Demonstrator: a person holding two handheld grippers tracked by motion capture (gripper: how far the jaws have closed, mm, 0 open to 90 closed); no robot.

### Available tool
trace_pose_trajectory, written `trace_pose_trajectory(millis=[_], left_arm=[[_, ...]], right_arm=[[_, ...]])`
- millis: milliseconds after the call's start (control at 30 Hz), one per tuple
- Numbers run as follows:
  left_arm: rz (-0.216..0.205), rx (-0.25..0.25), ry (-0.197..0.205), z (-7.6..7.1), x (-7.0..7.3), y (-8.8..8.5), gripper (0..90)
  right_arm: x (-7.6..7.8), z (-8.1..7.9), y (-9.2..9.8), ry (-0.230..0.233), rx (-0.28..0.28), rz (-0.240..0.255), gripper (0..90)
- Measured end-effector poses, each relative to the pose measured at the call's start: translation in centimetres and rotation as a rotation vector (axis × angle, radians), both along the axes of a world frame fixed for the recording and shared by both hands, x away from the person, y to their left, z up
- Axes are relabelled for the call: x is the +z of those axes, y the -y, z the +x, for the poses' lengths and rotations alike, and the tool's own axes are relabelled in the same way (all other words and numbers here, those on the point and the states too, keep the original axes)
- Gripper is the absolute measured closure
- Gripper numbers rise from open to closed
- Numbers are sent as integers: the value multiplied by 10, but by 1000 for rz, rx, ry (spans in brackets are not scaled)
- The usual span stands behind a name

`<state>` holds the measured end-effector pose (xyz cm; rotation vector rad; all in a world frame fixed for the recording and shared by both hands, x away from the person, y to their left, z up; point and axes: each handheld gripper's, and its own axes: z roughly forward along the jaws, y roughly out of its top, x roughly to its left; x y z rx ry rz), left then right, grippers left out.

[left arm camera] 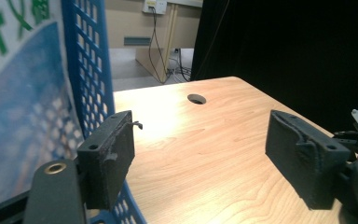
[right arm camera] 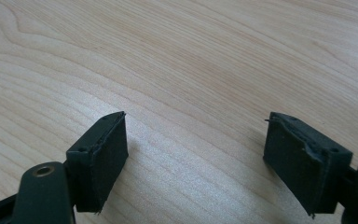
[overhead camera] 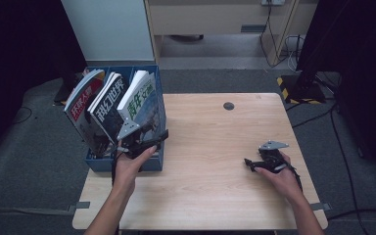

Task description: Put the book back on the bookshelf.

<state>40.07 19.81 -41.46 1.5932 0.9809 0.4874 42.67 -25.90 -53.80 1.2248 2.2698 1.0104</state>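
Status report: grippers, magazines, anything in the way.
Left gripper open by the blue rack. Right gripper open over the table. Three magazines racked. Nothing in the way.

left tongs (overhead camera: 162, 135) beside blue rack (overhead camera: 127, 164), magazines (overhead camera: 136, 100)

Office or lab corner: wooden desk (overhead camera: 215, 147), floor cables (overhead camera: 333, 122), dark curtains (overhead camera: 24, 44).
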Motion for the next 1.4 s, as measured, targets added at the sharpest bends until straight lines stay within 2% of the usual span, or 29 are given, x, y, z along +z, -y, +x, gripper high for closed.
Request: trace_pose_trajectory(millis=[667, 1067, 1400], left_arm=[[13, -51, -41, 10, -5, 22, 119], [42, -85, -58, 14, -8, 46, 69], [95, -136, -86, 18, -18, 79, 58]], right_arm=[[0, 0, 0, -1, 0, 0, 214], [0, 0, 0, 0, 2, -4, 207], [0, -1, 0, -2, -3, -4, 203]])
